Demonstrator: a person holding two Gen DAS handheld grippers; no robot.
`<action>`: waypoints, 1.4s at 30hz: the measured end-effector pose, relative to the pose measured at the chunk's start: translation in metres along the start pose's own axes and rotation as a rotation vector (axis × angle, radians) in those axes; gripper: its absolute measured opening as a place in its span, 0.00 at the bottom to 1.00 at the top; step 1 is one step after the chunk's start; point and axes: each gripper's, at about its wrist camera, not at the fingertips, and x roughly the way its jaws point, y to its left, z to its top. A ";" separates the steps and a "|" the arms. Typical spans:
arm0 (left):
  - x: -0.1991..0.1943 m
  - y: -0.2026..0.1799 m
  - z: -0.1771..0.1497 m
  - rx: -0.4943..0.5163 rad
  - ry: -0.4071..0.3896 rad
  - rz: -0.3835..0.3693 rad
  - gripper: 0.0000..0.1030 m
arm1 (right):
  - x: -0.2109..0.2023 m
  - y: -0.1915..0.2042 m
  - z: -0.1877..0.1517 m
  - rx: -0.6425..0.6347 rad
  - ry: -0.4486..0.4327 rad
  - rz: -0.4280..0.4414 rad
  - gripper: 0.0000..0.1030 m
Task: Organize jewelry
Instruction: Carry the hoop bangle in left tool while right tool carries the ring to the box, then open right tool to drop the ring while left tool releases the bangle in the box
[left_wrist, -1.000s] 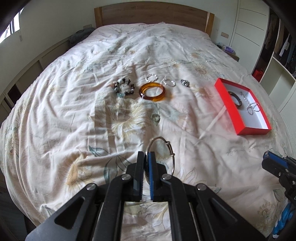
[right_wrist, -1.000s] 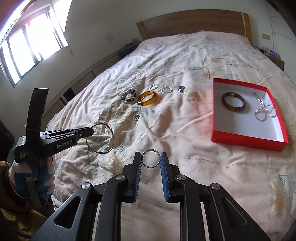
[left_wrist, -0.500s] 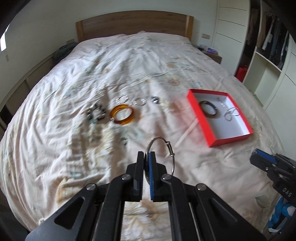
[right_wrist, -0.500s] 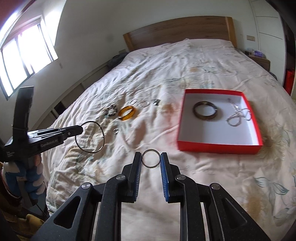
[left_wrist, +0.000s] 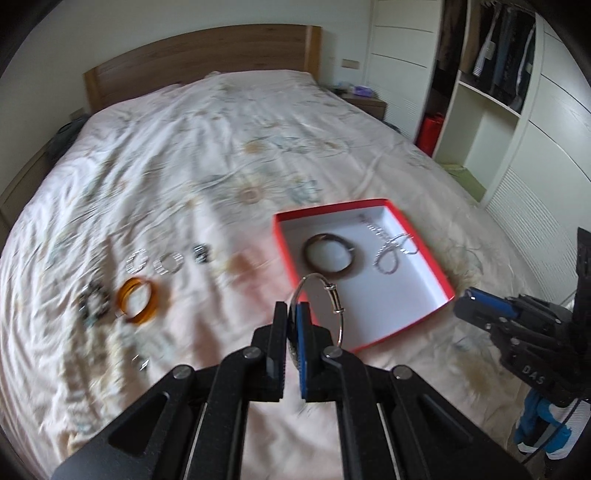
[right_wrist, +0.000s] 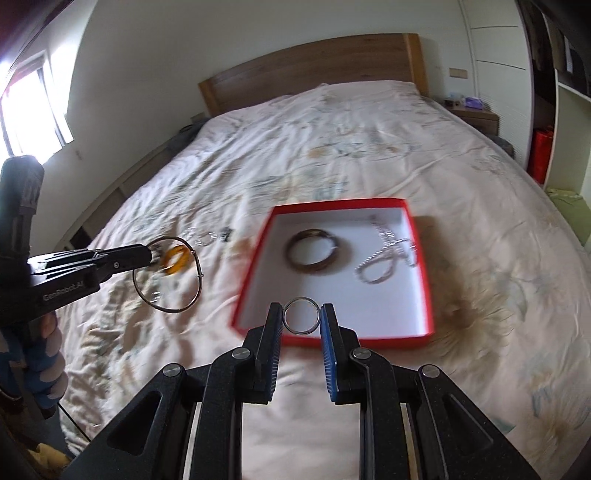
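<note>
My left gripper (left_wrist: 294, 314) is shut on a thin silver wire bangle (left_wrist: 334, 295), held above the bed near the left front corner of the red box (left_wrist: 424, 243). It also shows in the right wrist view (right_wrist: 168, 275). My right gripper (right_wrist: 301, 317) is shut on a small silver ring (right_wrist: 301, 315), just over the box's near rim (right_wrist: 332, 338). Inside the box lie a dark brown bangle (right_wrist: 312, 251) and a silver chain (right_wrist: 384, 258). An amber bangle (left_wrist: 137, 301), a beaded bracelet (left_wrist: 93, 302) and small silver pieces (left_wrist: 168, 260) lie on the bedspread.
The floral bedspread (left_wrist: 221, 147) covers the whole bed, with a wooden headboard (left_wrist: 199, 55) at the far end. White wardrobes and open shelves (left_wrist: 491, 110) stand to the right. A small ring (left_wrist: 142, 363) lies near the bed's front.
Both grippers have swung right toward the red box, each still holding its piece. The box now sits closer and more central in both views.
</note>
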 end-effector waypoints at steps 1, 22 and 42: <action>0.007 -0.005 0.004 0.006 0.004 -0.006 0.04 | 0.006 -0.006 0.003 0.004 0.005 -0.005 0.20; 0.154 -0.036 0.015 -0.024 0.197 -0.108 0.04 | 0.119 -0.059 0.016 0.009 0.173 -0.088 0.20; 0.138 -0.033 0.009 -0.040 0.181 -0.110 0.09 | 0.106 -0.060 0.007 0.000 0.231 -0.151 0.28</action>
